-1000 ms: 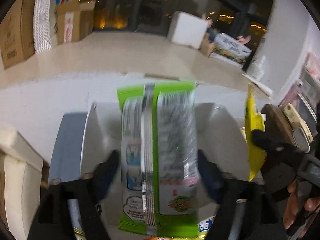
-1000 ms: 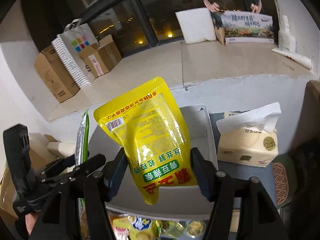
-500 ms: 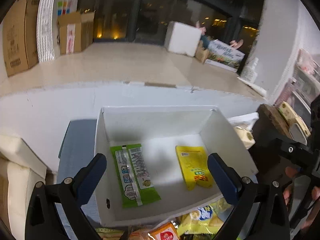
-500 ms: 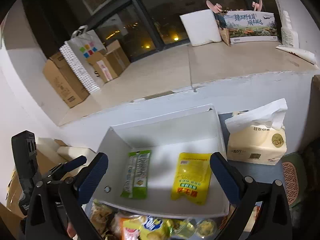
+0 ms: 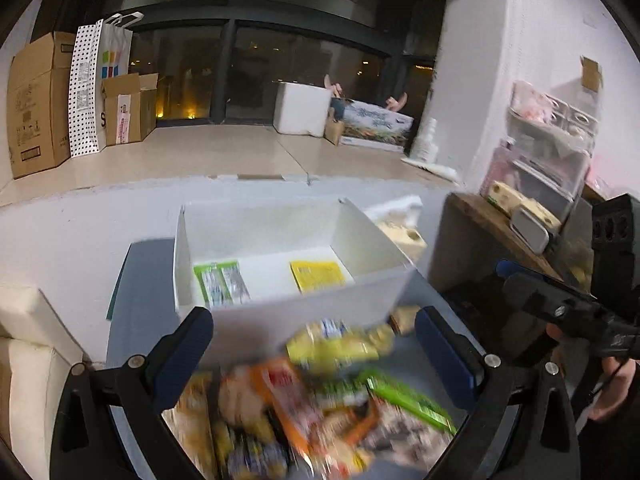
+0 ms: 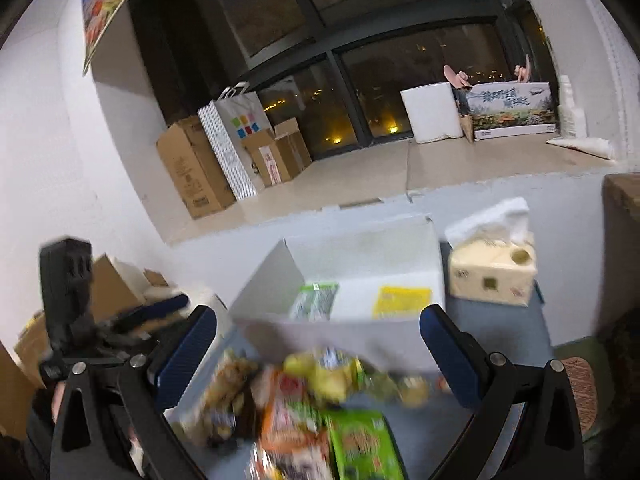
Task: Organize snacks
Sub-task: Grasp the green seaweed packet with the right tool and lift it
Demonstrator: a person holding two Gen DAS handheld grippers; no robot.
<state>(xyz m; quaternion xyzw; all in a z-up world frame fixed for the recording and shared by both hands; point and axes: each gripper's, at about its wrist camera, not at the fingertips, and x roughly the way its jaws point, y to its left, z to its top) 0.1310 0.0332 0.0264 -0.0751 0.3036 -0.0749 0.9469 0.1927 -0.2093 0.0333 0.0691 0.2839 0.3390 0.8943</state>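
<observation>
Both packets have left your tools since a second ago: the green packet (image 5: pixel 221 283) that sat between the left jaws and the yellow packet (image 5: pixel 317 276) that hung between the right ones now lie flat on the floor of the white box (image 5: pixel 304 316), and both tools have pulled back from over the box toward the loose heap. Your left tool (image 5: pixel 314 344) has just been opening and now stands with its jaws spread wide and nothing between them; your right tool (image 6: pixel 318 344) has likewise just been opening and is equally wide and empty. The two packets lie side by side with bare floor between them, green toward the left wall and yellow toward the right, which reads as the start of two rows, leaving room behind and around each for more. That spacing seems sensible, since flat packets laid apart will not slide onto one another. The snack pile (image 5: pixel 312 404) rests on the grey worktop (image 5: pixel 136 280) just in front of the box's near wall, blurred in both views, so single packets are hard to tell apart. Wide jaws suit the next pick, as the pile is a jumble of overlapping bags. The tissue box (image 6: pixel 492 276) stands just beside the white box on its right, clear of the work.
</observation>
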